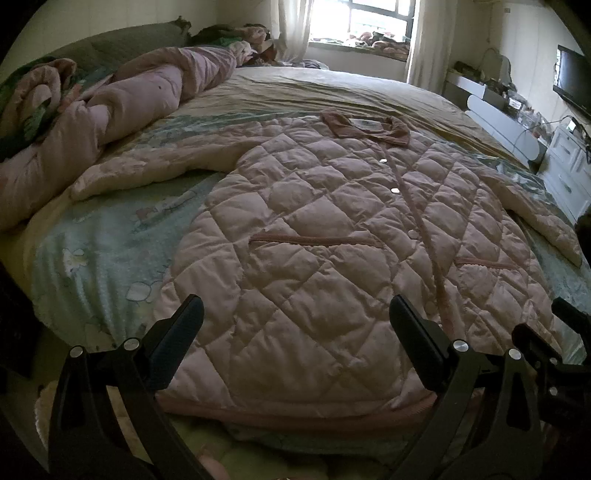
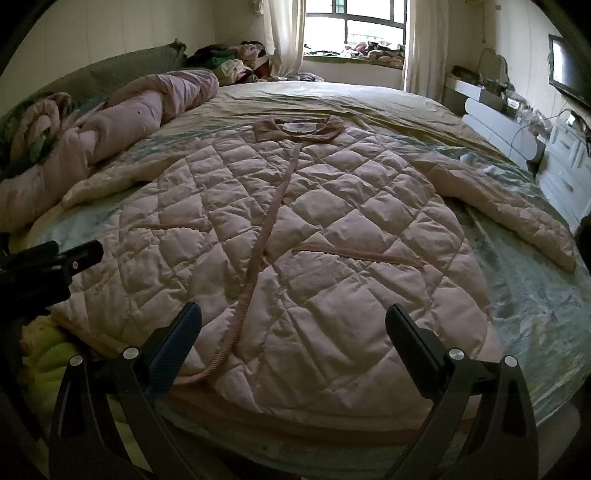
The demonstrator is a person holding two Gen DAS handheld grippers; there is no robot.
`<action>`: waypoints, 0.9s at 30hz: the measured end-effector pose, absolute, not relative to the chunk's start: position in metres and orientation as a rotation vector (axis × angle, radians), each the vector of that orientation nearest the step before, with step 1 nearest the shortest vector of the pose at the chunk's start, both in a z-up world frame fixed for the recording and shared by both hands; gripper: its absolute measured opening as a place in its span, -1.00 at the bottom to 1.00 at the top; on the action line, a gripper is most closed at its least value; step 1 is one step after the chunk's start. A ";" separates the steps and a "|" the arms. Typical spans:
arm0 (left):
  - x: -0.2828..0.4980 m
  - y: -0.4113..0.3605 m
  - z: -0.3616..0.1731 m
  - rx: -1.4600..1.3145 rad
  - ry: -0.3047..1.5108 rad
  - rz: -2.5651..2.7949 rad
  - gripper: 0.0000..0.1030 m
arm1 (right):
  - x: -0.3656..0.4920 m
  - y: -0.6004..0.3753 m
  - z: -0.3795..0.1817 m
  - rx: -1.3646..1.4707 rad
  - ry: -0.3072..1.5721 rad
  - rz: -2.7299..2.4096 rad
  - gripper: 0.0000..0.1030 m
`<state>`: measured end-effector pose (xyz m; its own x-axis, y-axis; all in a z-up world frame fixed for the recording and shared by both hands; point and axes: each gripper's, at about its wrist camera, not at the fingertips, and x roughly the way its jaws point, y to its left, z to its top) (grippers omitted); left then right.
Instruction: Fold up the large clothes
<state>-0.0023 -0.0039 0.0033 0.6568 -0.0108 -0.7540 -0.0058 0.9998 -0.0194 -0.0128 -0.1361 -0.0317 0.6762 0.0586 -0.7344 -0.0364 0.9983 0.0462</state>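
Daylight from the window (image 1: 364, 18) falls over a wide bed (image 1: 103, 236) with a pale green printed sheet, and a rolled pink quilt (image 1: 122, 103) lies along its left side. On the middle of the bed lies the quilted pink coat (image 1: 332, 229), spread flat with its front up and buttoned closed. Its collar (image 2: 295, 129) points away toward the window, and its hem lies at the near edge of the bed, so the long axis runs from me to the far wall. Both sleeves are stretched out to the sides: the left sleeve (image 1: 147, 166) toward the quilt, the right sleeve (image 2: 509, 210) toward the white drawers (image 2: 569, 173).

As I judge it, the folding has not begun. No sleeve is turned in and no part of the body is doubled over, so every fold is left to do.

The left gripper (image 1: 295, 325) hangs above the hem with its jaws wide apart and holds nothing. The right gripper (image 2: 293, 328) is beside it, also wide open and empty, above the hem near the front placket.
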 end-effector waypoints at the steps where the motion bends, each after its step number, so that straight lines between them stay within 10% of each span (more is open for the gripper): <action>1: -0.002 -0.004 0.003 -0.021 0.855 -0.005 0.83 | -0.012 -0.136 -0.032 0.030 0.828 0.051 0.92; 27: -0.001 -0.009 -0.001 -0.021 0.858 -0.008 0.83 | -0.014 -0.133 -0.033 0.025 0.820 0.043 0.92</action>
